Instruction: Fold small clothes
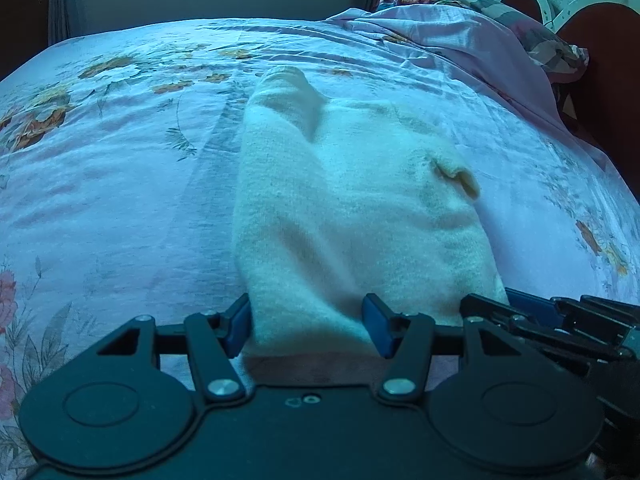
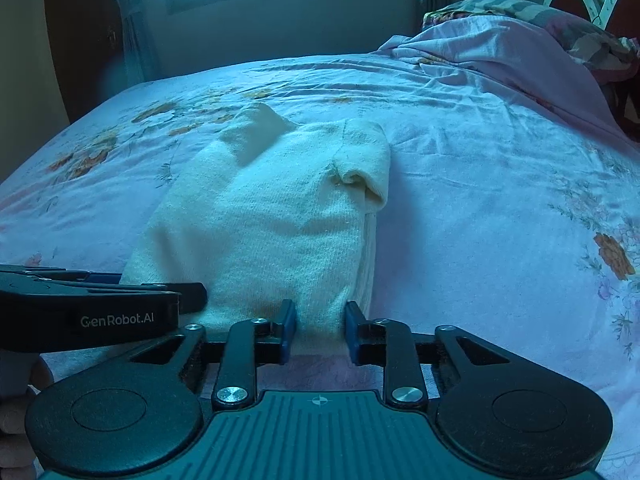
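Under me is a bed (image 2: 460,208) with a lilac sheet printed with orange and pink flowers, lightly creased. A cream knit garment (image 2: 272,216) lies flat near its middle, sleeves folded in. At the far right corner a crumpled pink cover (image 2: 492,52) is heaped, with a patterned pillow (image 2: 500,6) behind it.

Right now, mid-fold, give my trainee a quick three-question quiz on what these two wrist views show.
1. True or false: the cream garment lies on a floral bedsheet.
2. Which gripper has the narrower gap: left gripper or right gripper?
3. Where is the crumpled pink bedding: A, near the headboard; B, on top of the garment?

Key: 1 true; 2 right; 3 A.
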The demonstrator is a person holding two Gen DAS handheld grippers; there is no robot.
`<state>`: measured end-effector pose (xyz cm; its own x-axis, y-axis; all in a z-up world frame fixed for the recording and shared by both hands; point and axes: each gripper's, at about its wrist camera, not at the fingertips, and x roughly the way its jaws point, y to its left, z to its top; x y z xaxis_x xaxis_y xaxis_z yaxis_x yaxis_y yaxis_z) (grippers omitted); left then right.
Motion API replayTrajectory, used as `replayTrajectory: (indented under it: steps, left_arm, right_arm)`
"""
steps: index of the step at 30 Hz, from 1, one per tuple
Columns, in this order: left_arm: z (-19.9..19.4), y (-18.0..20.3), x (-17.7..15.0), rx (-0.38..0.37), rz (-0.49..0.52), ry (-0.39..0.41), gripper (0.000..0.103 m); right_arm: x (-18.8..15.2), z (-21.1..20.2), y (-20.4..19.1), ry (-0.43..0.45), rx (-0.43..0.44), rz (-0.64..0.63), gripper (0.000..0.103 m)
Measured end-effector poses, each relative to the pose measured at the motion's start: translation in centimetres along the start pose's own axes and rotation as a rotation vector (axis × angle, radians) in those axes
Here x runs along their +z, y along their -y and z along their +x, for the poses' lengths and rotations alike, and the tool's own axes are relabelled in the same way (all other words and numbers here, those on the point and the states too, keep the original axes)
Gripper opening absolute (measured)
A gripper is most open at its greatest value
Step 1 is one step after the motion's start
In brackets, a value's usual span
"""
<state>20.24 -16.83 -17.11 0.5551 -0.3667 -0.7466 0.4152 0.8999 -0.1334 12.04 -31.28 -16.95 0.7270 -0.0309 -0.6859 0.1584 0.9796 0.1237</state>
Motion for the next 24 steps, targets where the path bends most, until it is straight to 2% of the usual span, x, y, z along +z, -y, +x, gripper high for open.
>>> replayTrajectory:
  steps: [2,6,11,15,16,19,22,24]
  left_arm:
    - [0.0,0.3,0.0,-0.003,-0.001,0.0,0.055]
    - [0.1,0.6,0.1,-0.008,-0.003,-0.004,0.055]
    - [0.3,0.9,0.1,0.011,0.006,-0.006,0.055]
    - [0.2,0.4,0.3,0.002,0.003,-0.016,0.058]
    - [0.1,0.3,0.4,0.005,0.004,-0.017,0.06]
    - [-0.2,0.1,0.5,0.013,0.003,-0.018,0.063]
    - [-0.7,-0.2,0.7,0.023,0.0,-0.004,0.063]
    - [-1.3,-0.6,0.8,0.034,0.001,0.035,0.063]
  right_arm:
    - [0.1,0.2,0.0,-0.001,-0.024,-0.026,0.016]
    - [-0.2,1.2,0.6,-0.023,-0.09,-0.055,0.016]
    - [0.0,1.2,0.2,-0.029,-0.098,-0.078,0.016]
    - [0.8,-0.1,1.0,0.016,-0.007,0.029,0.017]
    - [1.2,-0.1,1.1,0.013,0.005,0.052,0.019]
    - [1.7,-0.2,1.0,0.02,0.014,0.08,0.038]
    - [1.9,0.0,0.3,0.021,0.01,0.053,0.039]
    - [2.0,0.1,0.1,0.019,0.011,0.05,0.039]
